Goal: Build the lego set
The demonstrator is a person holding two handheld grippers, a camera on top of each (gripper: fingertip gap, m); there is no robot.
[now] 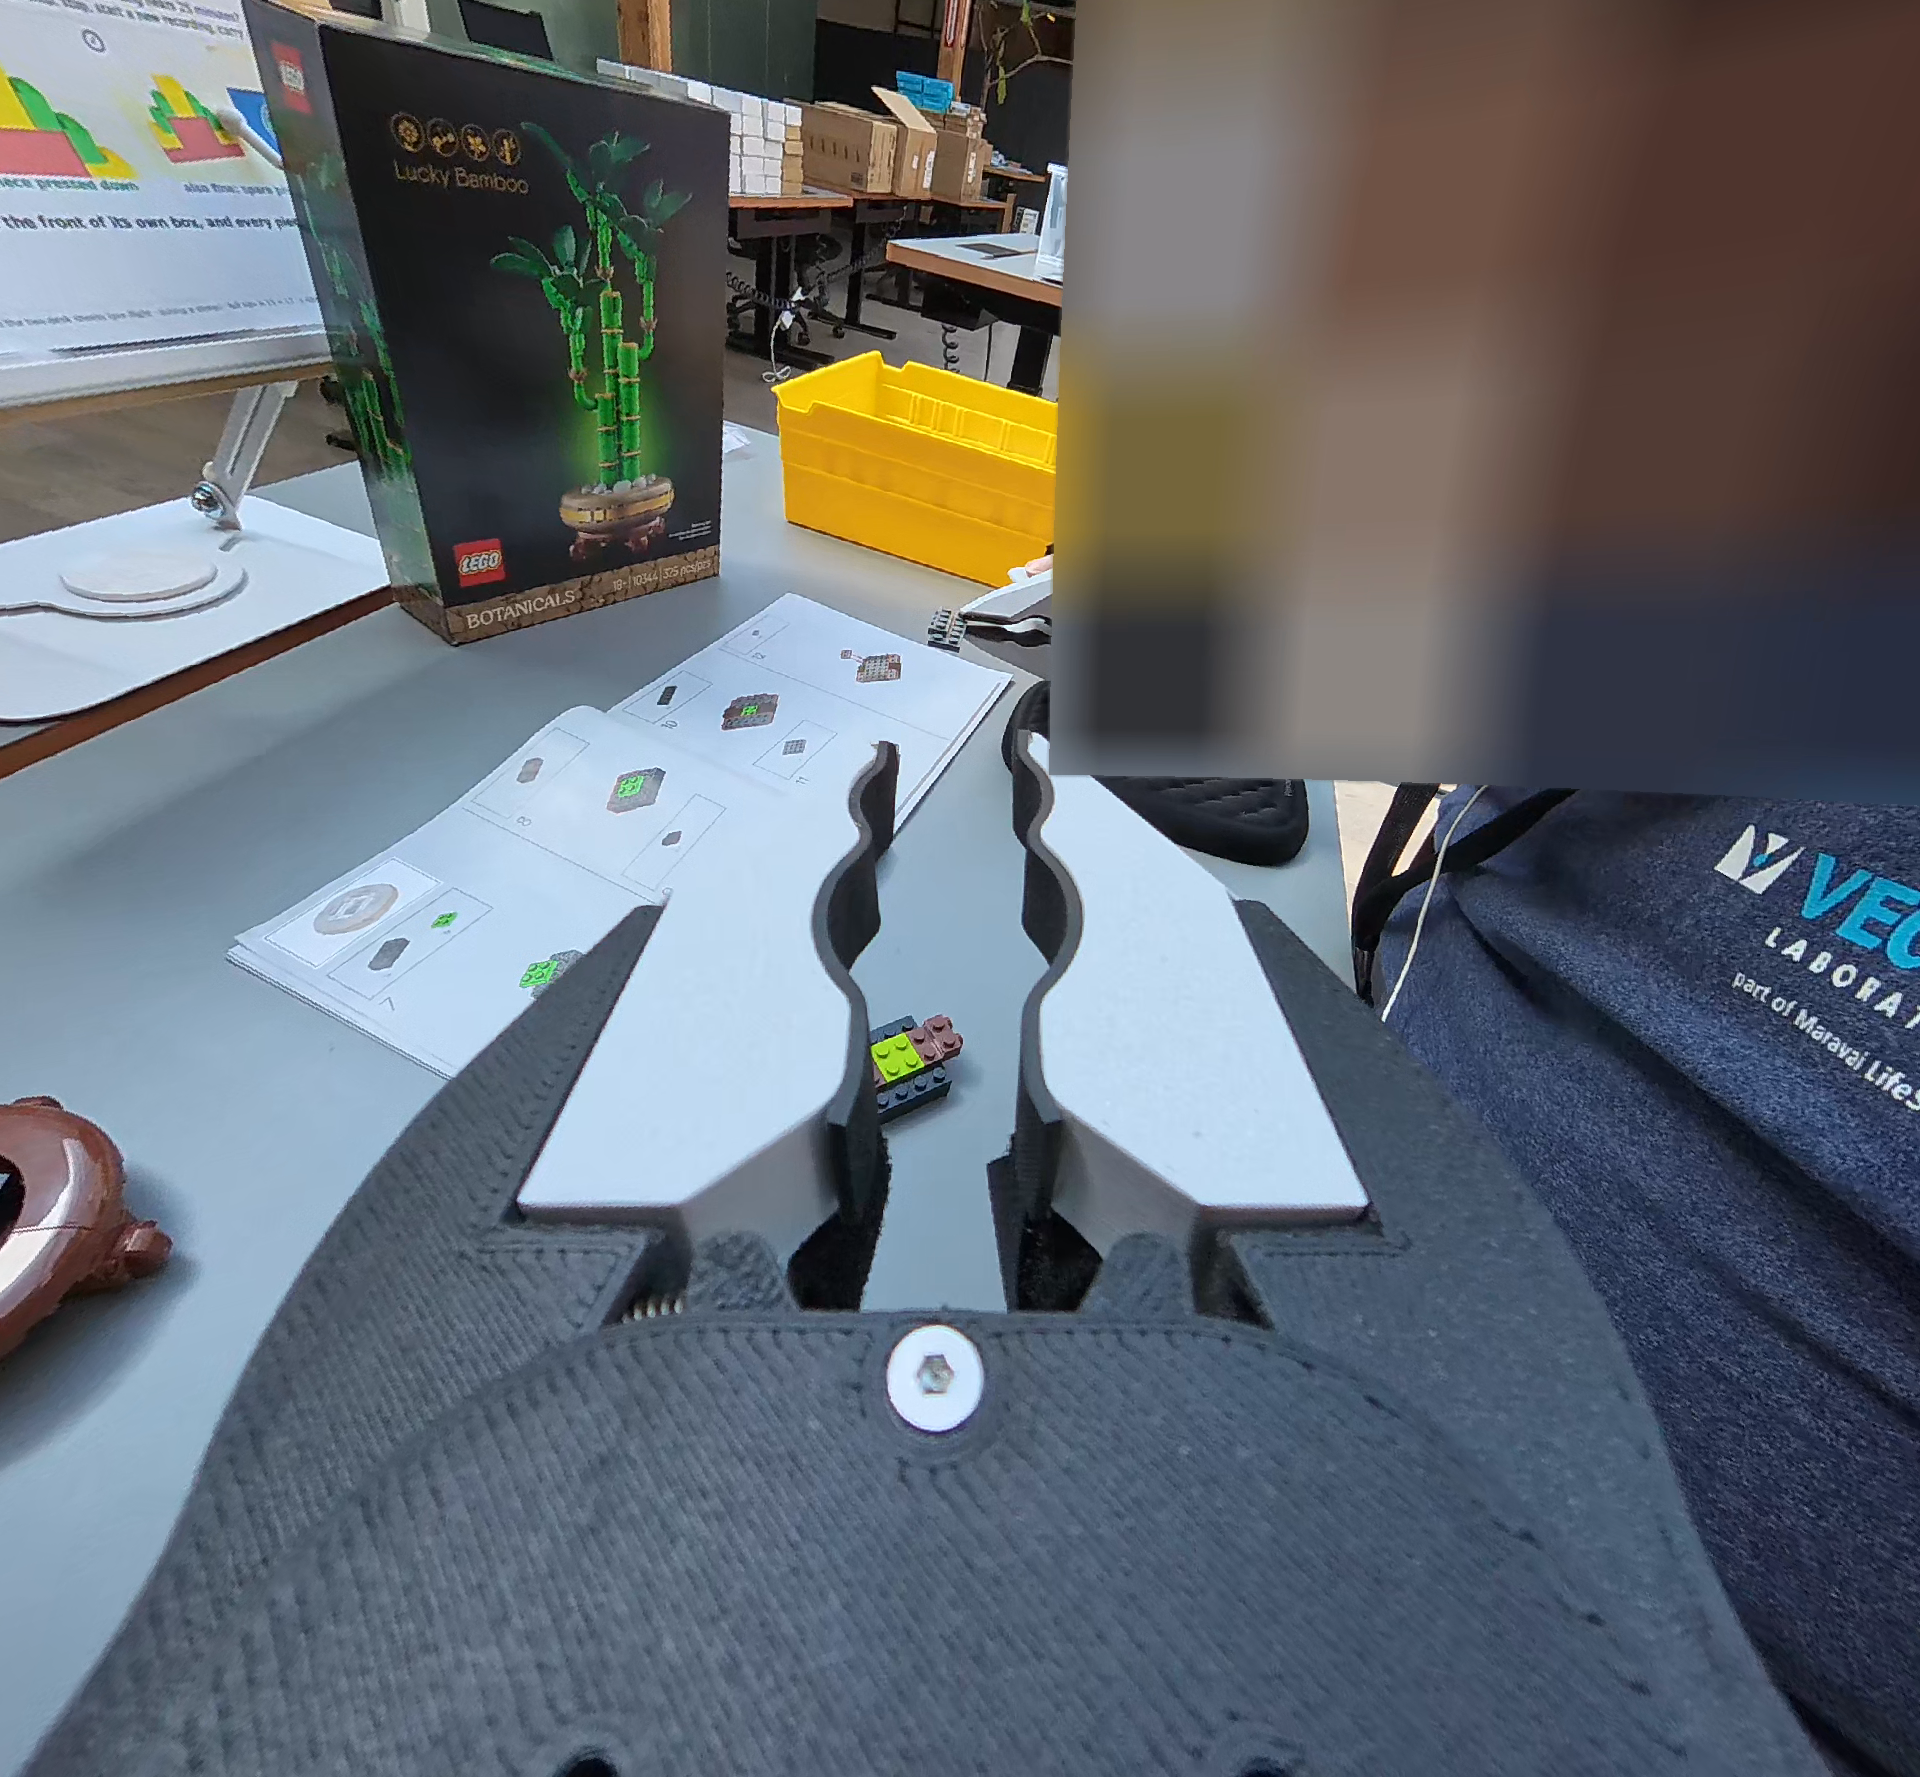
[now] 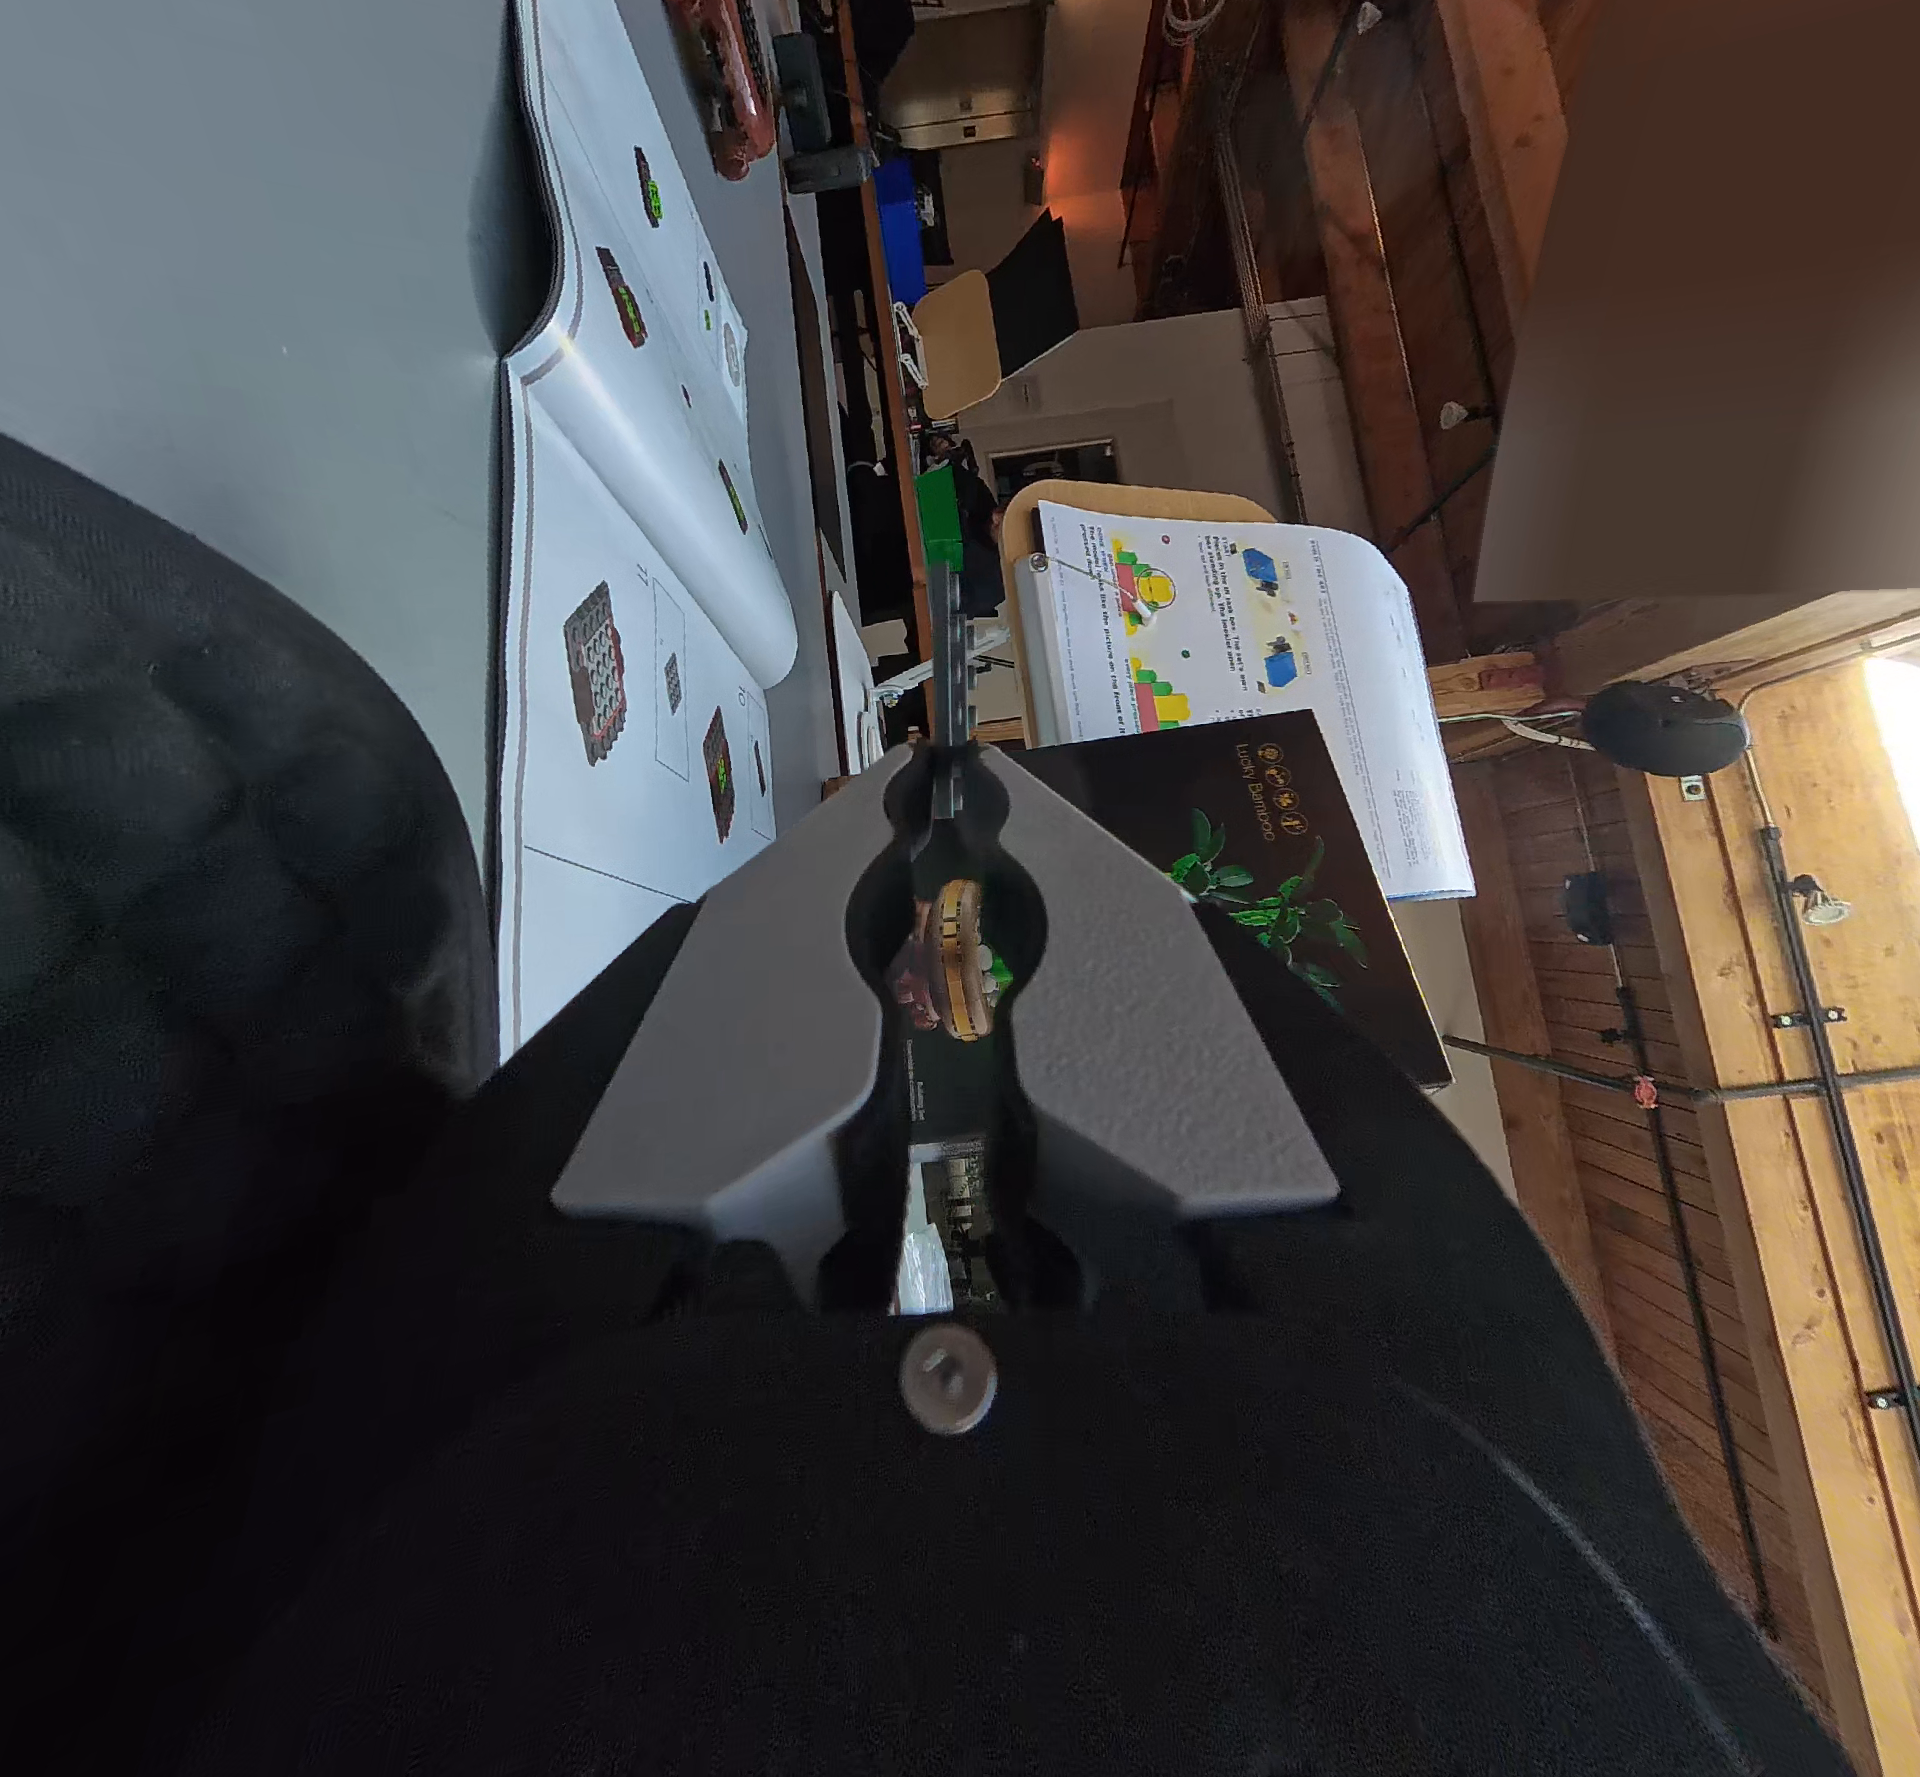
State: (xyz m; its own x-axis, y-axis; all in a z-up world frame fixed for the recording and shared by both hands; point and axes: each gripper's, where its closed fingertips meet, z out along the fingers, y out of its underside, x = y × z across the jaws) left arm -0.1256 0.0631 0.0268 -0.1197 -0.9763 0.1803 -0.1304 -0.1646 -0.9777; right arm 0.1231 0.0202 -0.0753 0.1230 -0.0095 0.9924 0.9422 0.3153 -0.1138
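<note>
My right tongs (image 2: 948,771) are clamped on a thin dark grey plate (image 2: 948,647), left tongs (image 1: 951,761) apart over the small lime-brown-black assembly (image 1: 914,1052) on the table (image 1: 260,844) near the booklet (image 1: 644,792); I'd brace the assembly, align studs, press squarely.

Grey tabletop (image 1: 260,844), matte. Lying or standing directly on it: open instruction booklet (image 1: 623,823), flat; upright dark set box (image 1: 530,325) behind the booklet; yellow bin (image 1: 914,470) at the far edge; small stack of lime, brown and dark bricks (image 1: 914,1062); brown round model base (image 1: 62,1208) at left; white stand foot (image 1: 135,574).
</note>
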